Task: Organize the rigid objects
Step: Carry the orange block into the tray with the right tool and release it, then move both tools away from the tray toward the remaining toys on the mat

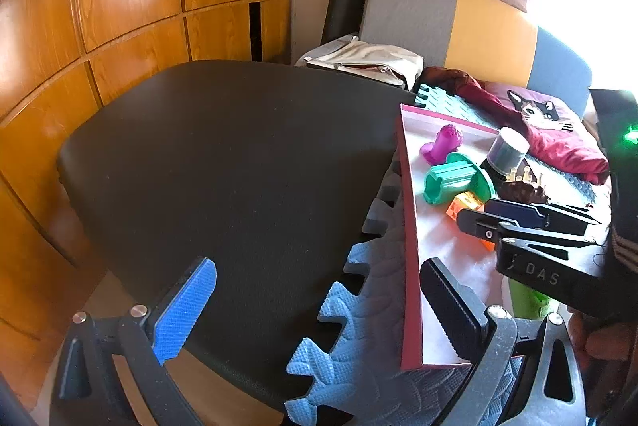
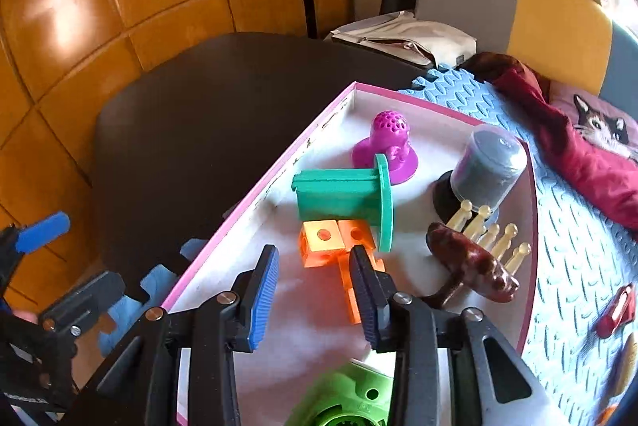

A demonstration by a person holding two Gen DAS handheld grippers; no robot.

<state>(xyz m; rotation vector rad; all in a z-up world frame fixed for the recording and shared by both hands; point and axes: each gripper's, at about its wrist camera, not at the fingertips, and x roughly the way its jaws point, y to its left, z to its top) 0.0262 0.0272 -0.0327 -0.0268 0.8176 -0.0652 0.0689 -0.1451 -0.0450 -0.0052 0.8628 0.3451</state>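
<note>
A white tray with a pink rim [image 2: 255,201] lies on a blue foam mat [image 2: 578,246]. In it are a purple perforated toy [image 2: 388,143], a teal flanged spool [image 2: 343,199] on its side, an orange block [image 2: 331,238], a grey capped cylinder [image 2: 486,167], a brown brush with cream pegs [image 2: 470,262] and a lime green part [image 2: 347,398]. My right gripper [image 2: 315,298] hovers over the tray floor, open with a narrow gap; the orange block's leg runs beside its black finger. My left gripper [image 1: 319,310] is wide open, straddling the tray's rim [image 1: 410,266] without clamping it.
A black padded surface [image 1: 219,155] fills the left. A red cloth [image 2: 578,155], a cat-print cushion [image 2: 602,127] and a red toy car [image 2: 616,310] lie on the mat. A white bag [image 2: 406,39] and wooden cupboards [image 1: 119,7] stand behind. A hand [image 1: 598,338] holds the right gripper [image 1: 482,216].
</note>
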